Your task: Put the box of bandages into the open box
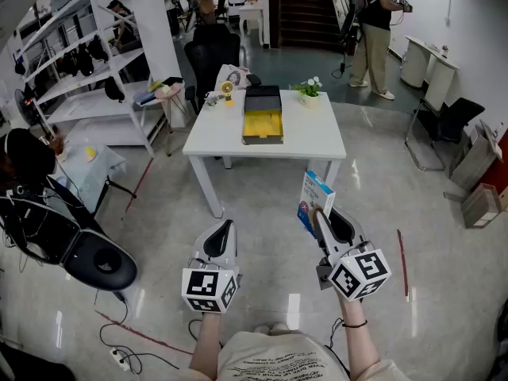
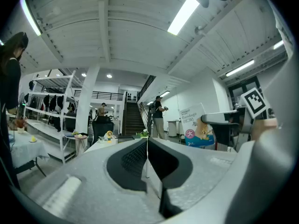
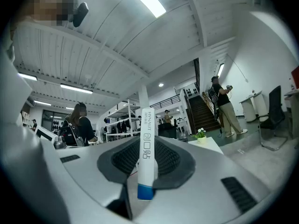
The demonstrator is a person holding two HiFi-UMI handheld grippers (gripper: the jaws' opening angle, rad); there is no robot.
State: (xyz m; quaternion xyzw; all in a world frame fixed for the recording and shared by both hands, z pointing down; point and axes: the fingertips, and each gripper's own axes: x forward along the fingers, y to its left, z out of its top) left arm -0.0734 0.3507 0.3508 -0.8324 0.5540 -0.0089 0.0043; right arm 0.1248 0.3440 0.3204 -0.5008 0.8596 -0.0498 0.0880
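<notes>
- Box of bandages: white and blue carton, clamped upright between the jaws of the right gripper. It is held in the air above the floor, on the near side of the white table. The narrow edge reads "HYNAUT" and the face reads "Bandage".
- Open box: yellow inside with a black lid, standing on the table.
- Left gripper: jaws pressed together with nothing between them.
</notes>
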